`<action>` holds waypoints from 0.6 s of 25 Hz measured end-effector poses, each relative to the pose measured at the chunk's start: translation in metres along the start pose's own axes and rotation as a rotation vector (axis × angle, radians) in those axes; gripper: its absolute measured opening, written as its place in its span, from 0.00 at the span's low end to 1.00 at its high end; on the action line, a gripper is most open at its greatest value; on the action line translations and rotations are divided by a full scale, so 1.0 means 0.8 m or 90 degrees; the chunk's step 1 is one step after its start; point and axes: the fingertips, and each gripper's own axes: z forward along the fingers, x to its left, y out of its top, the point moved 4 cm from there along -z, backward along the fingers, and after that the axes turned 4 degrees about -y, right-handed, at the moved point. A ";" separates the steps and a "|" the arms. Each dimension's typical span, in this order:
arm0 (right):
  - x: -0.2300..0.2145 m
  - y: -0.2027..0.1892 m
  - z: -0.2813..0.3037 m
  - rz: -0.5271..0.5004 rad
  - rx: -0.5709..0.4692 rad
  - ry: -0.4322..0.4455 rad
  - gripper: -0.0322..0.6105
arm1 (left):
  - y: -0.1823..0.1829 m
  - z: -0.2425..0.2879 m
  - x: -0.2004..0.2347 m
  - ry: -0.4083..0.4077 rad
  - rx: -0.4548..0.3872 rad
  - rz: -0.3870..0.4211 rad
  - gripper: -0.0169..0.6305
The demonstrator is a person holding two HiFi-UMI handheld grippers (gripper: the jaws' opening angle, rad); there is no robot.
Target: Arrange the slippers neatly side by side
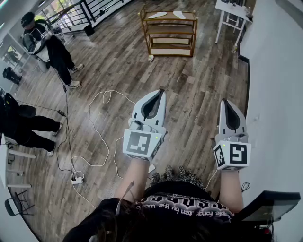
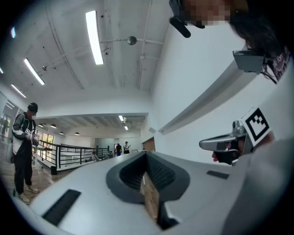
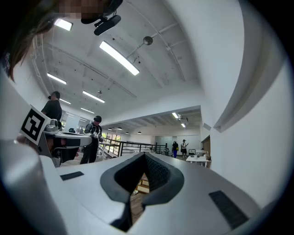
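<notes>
Pale and flat, the two slippers, one (image 1: 157, 14) on the left and one (image 1: 179, 14) on the right, lie on the top shelf of a wooden rack (image 1: 169, 18) at the far end of the room, a little apart from each other and angled rather than parallel. They are too small in the head view to tell more about them. The rack stands on a wood plank floor (image 1: 118, 61), well away from both grippers. The left gripper (image 1: 161, 92) is held out level in front of the person, its jaws pressed together to a point with nothing between them; its own view shows the two dark pads meeting at the tip (image 2: 146, 152). The right gripper (image 1: 224, 101) is held beside it, near the white wall (image 1: 274, 85), and its jaws are likewise closed and empty, the tips joined (image 3: 145, 155) with only floor and a bit of the rack seen through the hollow behind them. A white cable (image 1: 94, 127) loops across the floor to a power strip (image 1: 76, 178) at the left. A standing person (image 1: 52, 45) in dark clothes is by the black railing (image 1: 94, 9), another sits at the left edge (image 1: 28, 125), and a white table (image 1: 232, 12) stands to the right of the rack.
</notes>
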 end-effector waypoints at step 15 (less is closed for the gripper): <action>-0.044 -0.012 -0.017 0.009 -0.013 -0.001 0.05 | -0.007 0.008 -0.024 0.013 0.015 -0.018 0.03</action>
